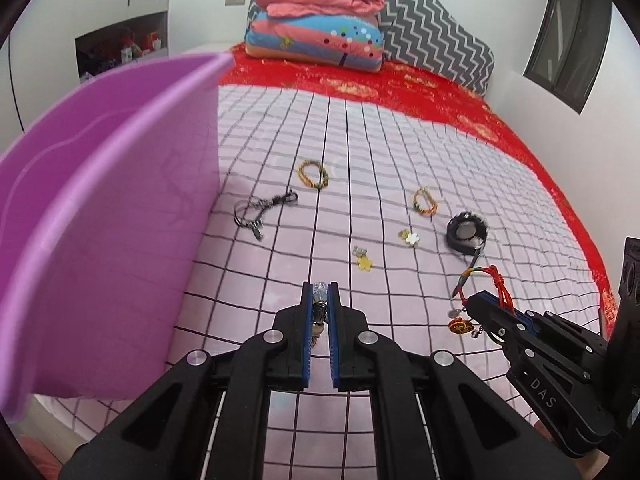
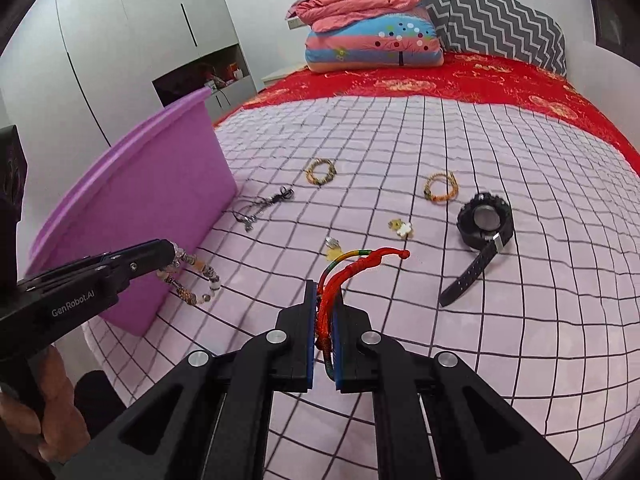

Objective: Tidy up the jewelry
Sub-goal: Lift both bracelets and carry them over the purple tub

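My left gripper is shut on a beaded bracelet, which dangles from its tips beside the purple tub. My right gripper is shut on a red braided cord bracelet with a gold heart charm hanging under it. Both are lifted off the checked sheet. On the sheet lie two yellow woven bracelets, a dark metal chain, two small flower charms and a black watch.
The purple tub stands on the bed's left edge. Folded pink quilts and a zigzag pillow are piled at the head of the bed on a red cover. A hand grips the left tool.
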The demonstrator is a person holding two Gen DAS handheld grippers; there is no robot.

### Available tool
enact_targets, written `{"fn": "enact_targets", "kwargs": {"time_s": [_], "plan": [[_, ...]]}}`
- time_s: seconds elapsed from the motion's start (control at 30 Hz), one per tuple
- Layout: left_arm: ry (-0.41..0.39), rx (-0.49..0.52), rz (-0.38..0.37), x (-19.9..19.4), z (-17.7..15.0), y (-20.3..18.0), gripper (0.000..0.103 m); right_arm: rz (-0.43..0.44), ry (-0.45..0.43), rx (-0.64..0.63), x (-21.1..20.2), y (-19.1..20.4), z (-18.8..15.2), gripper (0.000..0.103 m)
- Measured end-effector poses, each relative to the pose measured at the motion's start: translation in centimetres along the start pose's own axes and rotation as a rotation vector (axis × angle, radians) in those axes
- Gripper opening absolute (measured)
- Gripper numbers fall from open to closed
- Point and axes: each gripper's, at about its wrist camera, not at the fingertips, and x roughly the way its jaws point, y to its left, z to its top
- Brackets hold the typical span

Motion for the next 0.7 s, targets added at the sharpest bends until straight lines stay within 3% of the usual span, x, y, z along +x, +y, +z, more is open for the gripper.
{"fn": "enact_targets", "kwargs": {"time_s": [0.37, 0.7], "plan": [[-0.130, 0.003, 0.024, -7.0, 2.9, 1.2, 0.007, 0.102, -0.109, -0.072, -4.1, 5.7, 4.1, 0.007], [-0.237, -0.021, 0.107, -11.8, 6.3, 6.3, 0.007, 0.256, -0.186, -0.159, -5.1, 13.9, 9.4, 0.007]]}}
